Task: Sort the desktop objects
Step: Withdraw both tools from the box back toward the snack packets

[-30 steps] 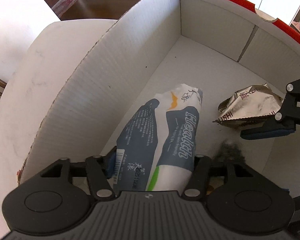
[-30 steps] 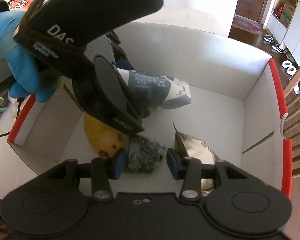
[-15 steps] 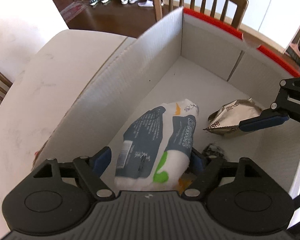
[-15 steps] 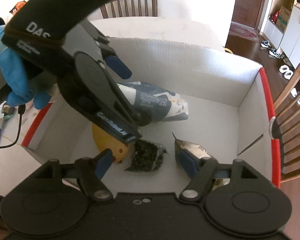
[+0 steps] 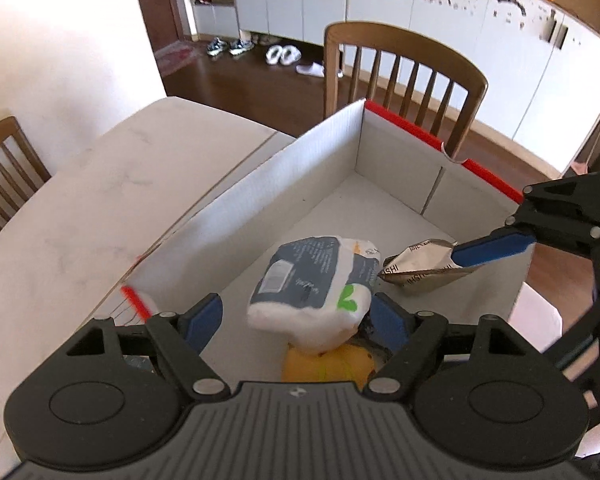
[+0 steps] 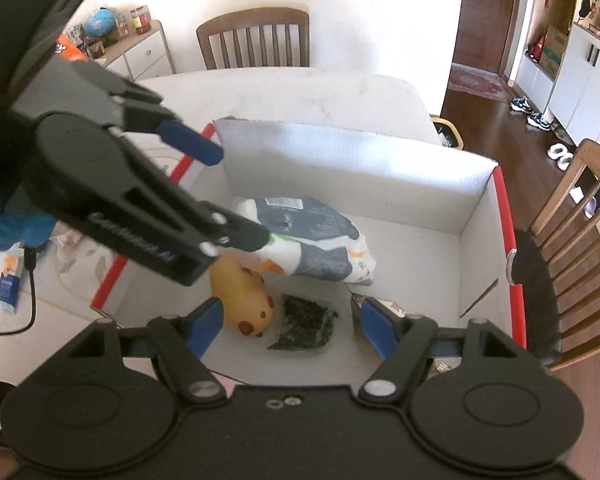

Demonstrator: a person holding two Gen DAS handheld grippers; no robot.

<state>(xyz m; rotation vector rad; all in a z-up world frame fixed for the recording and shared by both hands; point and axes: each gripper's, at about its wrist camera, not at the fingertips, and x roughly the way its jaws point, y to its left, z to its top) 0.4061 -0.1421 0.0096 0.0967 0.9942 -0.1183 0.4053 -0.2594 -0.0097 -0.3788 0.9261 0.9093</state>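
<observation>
From the left wrist view, your left gripper [image 5: 298, 318] has its fingers spread wide, holding nothing, above the white cardboard box [image 5: 284, 184] sitting on the table [image 5: 100, 208]. The blue-and-white packet [image 5: 316, 280] lies on the box floor near the long wall, partly over a yellow toy [image 5: 332, 364]. A silver foil wrapper [image 5: 420, 272] lies just beside it, toward the red-edged wall.

From the right wrist view, your right gripper [image 6: 292, 326] is wide open too and empty. Between its fingers, down on the box floor, sits a dark crumpled bag [image 6: 306, 326], touching or nearly touching the yellow toy [image 6: 246, 298]. The packet [image 6: 312, 236] lies behind them, toward the far wall.
</observation>
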